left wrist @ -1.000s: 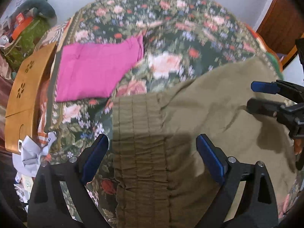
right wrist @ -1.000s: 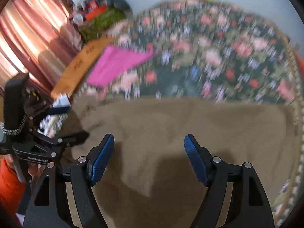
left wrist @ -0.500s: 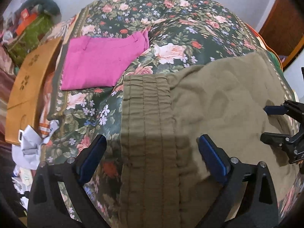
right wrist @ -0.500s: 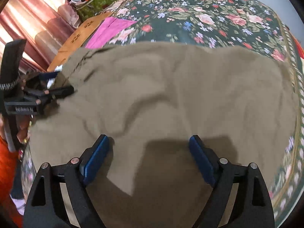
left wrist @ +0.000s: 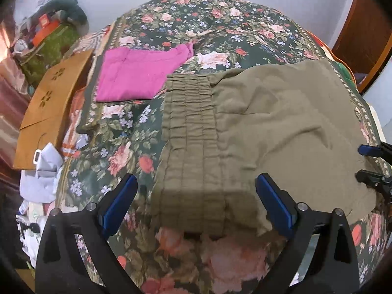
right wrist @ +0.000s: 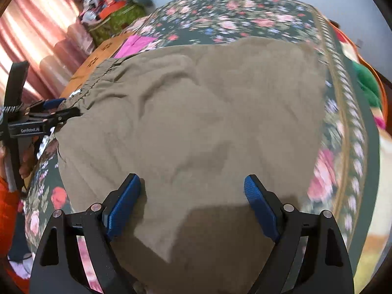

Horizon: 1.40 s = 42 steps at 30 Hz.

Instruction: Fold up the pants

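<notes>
So the olive pants (left wrist: 269, 132) lie longways across the bed's (left wrist: 220, 19) near edge, waistband under the left tool (left wrist: 196, 201), legs under the right tool (right wrist: 192, 201), both spread wide, holding nothing.

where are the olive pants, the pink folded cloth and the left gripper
olive pants (left wrist: 281, 132), left wrist view, on the flat fabric right of the waistband
pink folded cloth (left wrist: 137, 76), left wrist view, on its middle
left gripper (left wrist: 196, 203), left wrist view, midway between its blue fingertips

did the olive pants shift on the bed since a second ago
Cannot tell: the olive pants sit nearer the pink garment in the left wrist view, but the camera itself moved.
</notes>
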Each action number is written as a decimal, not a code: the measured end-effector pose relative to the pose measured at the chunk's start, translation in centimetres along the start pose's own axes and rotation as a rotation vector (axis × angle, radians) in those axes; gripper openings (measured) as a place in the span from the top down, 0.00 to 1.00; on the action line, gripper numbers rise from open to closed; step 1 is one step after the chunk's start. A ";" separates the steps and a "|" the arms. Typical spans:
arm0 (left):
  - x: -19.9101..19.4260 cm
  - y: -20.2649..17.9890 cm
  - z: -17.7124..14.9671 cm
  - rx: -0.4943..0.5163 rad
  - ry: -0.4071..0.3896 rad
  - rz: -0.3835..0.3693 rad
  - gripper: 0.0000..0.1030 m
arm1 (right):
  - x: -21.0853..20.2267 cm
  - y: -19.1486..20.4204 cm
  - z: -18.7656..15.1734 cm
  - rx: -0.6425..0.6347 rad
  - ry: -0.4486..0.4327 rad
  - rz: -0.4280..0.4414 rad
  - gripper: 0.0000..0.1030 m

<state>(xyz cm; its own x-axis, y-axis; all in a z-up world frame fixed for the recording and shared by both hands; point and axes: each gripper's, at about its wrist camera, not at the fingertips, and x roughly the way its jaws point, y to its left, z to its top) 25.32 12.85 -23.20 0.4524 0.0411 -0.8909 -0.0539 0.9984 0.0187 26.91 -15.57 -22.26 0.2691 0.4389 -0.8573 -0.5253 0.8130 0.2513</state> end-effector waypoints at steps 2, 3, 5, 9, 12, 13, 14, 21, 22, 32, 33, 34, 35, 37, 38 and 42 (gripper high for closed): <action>-0.4 0.1 -0.5 -0.012 -0.011 0.010 0.04 | -0.7 -0.5 -0.9 0.024 -0.022 -0.028 0.18; -0.6 0.1 -0.7 -0.016 -0.014 0.014 0.04 | -1.0 -0.7 -1.3 0.030 -0.029 -0.044 0.18; -1.0 0.2 -1.1 -0.025 -0.020 0.014 0.04 | -2.0 -1.1 -2.2 0.034 -0.051 -0.072 0.18; -1.6 0.4 -1.9 -0.037 -0.023 0.017 0.04 | -2.7 -1.8 -3.1 0.037 -0.049 -0.116 0.18; -2.2 0.6 -2.6 -0.046 -0.026 0.023 0.04 | -3.4 -2.6 -3.5 0.080 -0.049 -0.095 0.18; -2.3 0.6 -2.8 -0.050 -0.024 0.023 0.04 | -3.6 -2.7 -3.7 0.087 -0.054 -0.098 0.18; -2.4 0.7 -3.1 -0.055 -0.013 0.017 0.04 | -3.9 -2.8 -3.8 0.094 -0.058 -0.099 0.18; -5.2 1.3 -3.3 -0.107 -0.035 -0.038 0.04 | -6.1 -1.1 -2.7 0.044 -0.124 -0.108 0.18; -5.5 1.4 -3.3 -0.119 -0.043 -0.049 0.04 | -6.5 -0.4 -2.3 0.025 -0.148 -0.104 0.18; -4.6 0.6 -3.9 -0.271 -0.015 -0.247 0.04 | -4.0 2.9 -1.1 -0.014 -0.177 -0.054 0.18; -4.3 0.3 -4.1 -0.271 -0.003 -0.259 0.04 | -3.4 3.0 -1.1 -0.017 -0.161 -0.062 0.18; -3.8 0.0 -4.3 -0.271 0.016 -0.272 0.04 | -2.5 3.0 -1.2 -0.023 -0.135 -0.067 0.18; -3.5 -0.4 -4.4 -0.270 0.030 -0.283 0.04 | -2.0 3.0 -1.3 -0.028 -0.117 -0.068 0.18; -2.9 -1.0 -4.6 -0.257 0.045 -0.293 0.04 | -1.3 2.8 -1.5 -0.025 -0.101 -0.059 0.18; -2.7 -1.3 -4.6 -0.251 0.052 -0.305 0.04 | -1.4 2.7 -1.5 -0.019 -0.101 -0.052 0.17; -1.7 -1.2 -4.1 -0.294 0.075 -0.409 0.04 | -1.4 2.5 -1.6 -0.016 -0.090 -0.035 0.16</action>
<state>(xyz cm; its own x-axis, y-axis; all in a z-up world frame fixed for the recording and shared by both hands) 20.95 11.42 -23.60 0.4242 -0.3649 -0.8288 -0.1383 0.8784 -0.4575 23.97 -14.77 -21.16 0.3587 0.4438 -0.8212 -0.5267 0.8226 0.2144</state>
